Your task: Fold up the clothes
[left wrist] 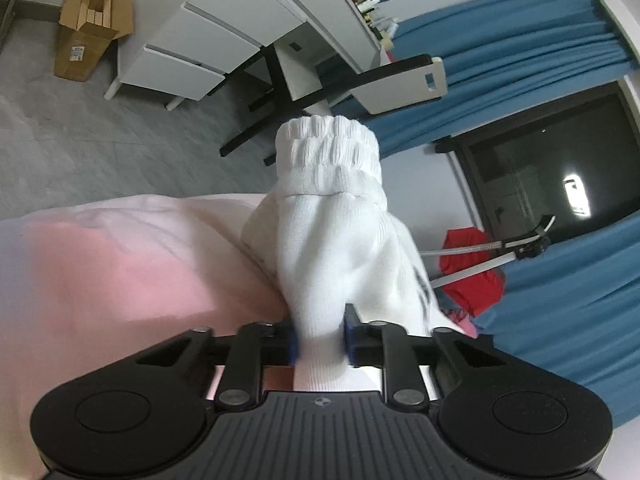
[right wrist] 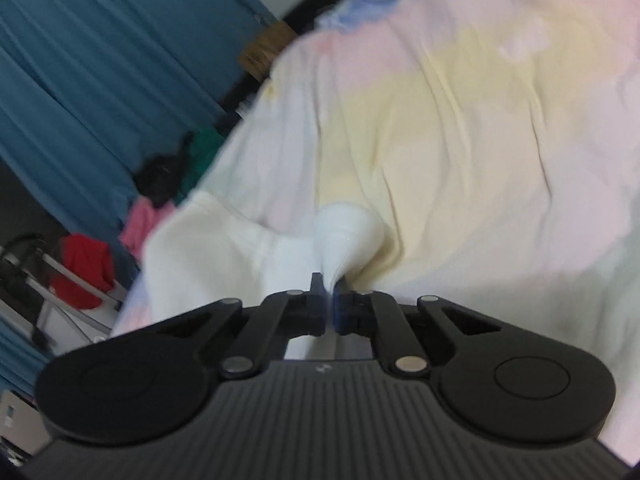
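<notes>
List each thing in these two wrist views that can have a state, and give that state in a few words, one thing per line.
left claw: shut on the white sock.
white sock: held up off the bed, ribbed cuff farthest from the camera.
right claw: shut on a fold of white fabric.
white fabric: pinched, bunched up over the bedsheet.
bedsheet: spread out, wrinkled.
cardboard box: flaps open, on the floor.
blue curtains: drawn aside from the dark window.

I see a white ribbed sock [left wrist: 336,232], cuff bunched and raised, body stretched out, lifted over my pastel bedsheet [right wrist: 460,128], its toe pinched flat.
</notes>
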Motion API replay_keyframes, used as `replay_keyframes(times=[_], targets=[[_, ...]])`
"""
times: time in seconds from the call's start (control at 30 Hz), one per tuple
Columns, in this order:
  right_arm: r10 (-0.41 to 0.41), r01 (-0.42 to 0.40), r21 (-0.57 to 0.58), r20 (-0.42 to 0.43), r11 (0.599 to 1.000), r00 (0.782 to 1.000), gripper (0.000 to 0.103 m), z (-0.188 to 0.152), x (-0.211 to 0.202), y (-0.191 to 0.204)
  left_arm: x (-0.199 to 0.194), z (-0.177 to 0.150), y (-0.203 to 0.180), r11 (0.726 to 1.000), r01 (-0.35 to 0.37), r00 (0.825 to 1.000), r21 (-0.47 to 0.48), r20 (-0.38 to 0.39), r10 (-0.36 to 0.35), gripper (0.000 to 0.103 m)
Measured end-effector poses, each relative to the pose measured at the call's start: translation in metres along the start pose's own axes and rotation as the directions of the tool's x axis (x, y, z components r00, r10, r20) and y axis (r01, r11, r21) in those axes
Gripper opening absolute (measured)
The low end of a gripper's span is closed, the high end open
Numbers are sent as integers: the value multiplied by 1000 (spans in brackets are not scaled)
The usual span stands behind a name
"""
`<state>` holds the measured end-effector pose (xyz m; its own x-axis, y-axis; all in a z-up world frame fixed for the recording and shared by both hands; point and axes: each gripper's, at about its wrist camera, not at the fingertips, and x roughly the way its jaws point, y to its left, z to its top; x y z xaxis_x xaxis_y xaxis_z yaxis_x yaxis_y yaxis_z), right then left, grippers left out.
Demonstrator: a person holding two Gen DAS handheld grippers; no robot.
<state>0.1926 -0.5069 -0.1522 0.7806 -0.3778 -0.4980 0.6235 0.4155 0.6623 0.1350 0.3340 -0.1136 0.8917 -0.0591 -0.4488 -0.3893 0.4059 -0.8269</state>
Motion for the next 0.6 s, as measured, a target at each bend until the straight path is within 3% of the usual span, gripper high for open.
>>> replay_keyframes(times=[0.1, 0.3, 0.4, 0.5, 0.6], targets=[[-2, -1, 49, 67, 999, 998, 6, 12, -19, -1, -13, 0, -14, 999, 17, 1000, 50, 10, -18, 14], [-96, 78, 98, 191, 992, 977, 6, 25, -68, -17, -62, -6, -20, 996, 75, 996, -55, -49, -77, 14], [-195, 183, 71, 245, 981, 950, 6, 26, -90, -22, -70, -11, -11, 996, -37, 994, -83, -110, 27, 14], [-272, 278, 19, 280, 960, 920, 6, 28, -96, -29, -63, -15, -1, 987, -139, 977, -82, -174, 123, 14], [-316, 335, -55, 220, 941, 923, 6, 21, -86, -43, -52, -14, 4, 976, -211, 960, -47, -198, 199, 18]])
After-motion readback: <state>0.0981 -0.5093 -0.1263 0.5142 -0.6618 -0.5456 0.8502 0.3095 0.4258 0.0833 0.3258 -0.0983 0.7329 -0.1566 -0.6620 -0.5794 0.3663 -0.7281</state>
